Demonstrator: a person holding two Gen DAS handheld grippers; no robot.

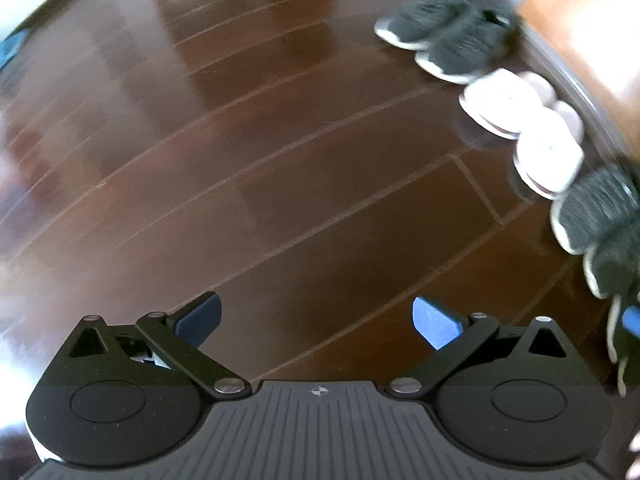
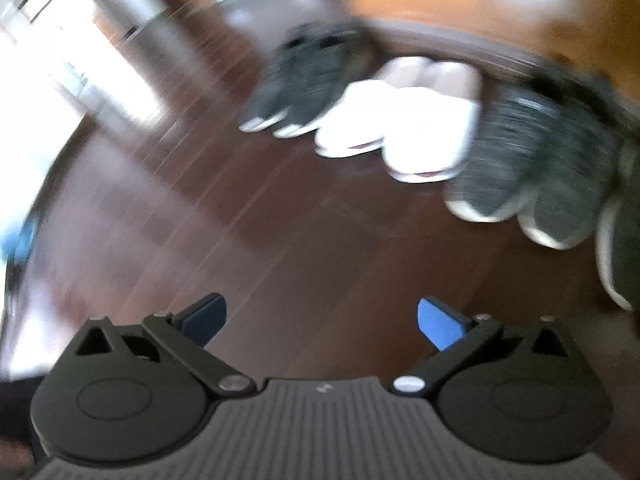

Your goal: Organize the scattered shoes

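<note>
Left wrist view: the left gripper (image 1: pixel 316 320), jaws wide and empty, hangs over bare wooden floor (image 1: pixel 240 160). Right of it, along a wooden cabinet (image 1: pixel 580 20), six shoes sit toes outward: two dark sneakers (image 1: pixel 444 32), two white slippers (image 1: pixel 520 120), two more dark sneakers (image 1: pixel 600 216). The right gripper (image 2: pixel 320 320) is likewise wide, empty. They look light and soft; grip the heel collar.

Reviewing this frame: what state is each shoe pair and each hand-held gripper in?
Far dark sneakers: paired, on floor by wooden furniture.
White slippers: paired, next in row.
Near dark sneakers: paired, next in row.
Left hand-held gripper: open, empty.
Right hand-held gripper: open, empty.
</note>
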